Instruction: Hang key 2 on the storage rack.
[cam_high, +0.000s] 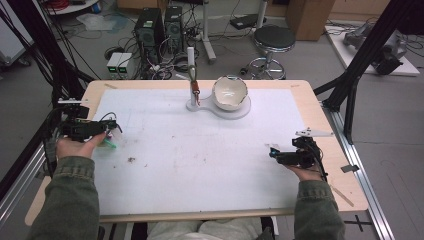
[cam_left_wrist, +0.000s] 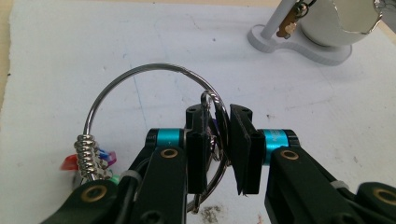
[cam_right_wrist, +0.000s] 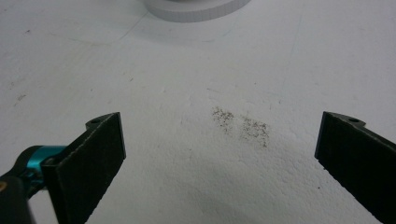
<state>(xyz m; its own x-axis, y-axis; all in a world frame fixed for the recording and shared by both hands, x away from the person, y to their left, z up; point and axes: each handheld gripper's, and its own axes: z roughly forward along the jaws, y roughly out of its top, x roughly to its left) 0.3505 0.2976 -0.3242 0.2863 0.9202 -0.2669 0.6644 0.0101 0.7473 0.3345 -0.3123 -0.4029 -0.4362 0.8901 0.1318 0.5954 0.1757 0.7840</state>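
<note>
Left hand-held gripper (cam_left_wrist: 218, 140) pinches a large silver wire key ring (cam_left_wrist: 140, 77) with coloured tags, low over the bench's (cam_high: 200, 150) left edge; right hand-held gripper (cam_right_wrist: 219, 154), jaws wide and empty, hovers near the right edge; probably best to keep the pinch firm, ring level, while carrying it.

Lab: computer towers (cam_high: 159, 30), floor cables (cam_high: 120, 50), stool (cam_high: 274, 42), black frame struts (cam_high: 372, 50).

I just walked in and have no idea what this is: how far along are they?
Early, it seems. Done: the left gripper has closed on a key ring. Now: it holds it over the mat. Left: perhaps hanging it on the stand by the bowl; right gripper waits open.
</note>
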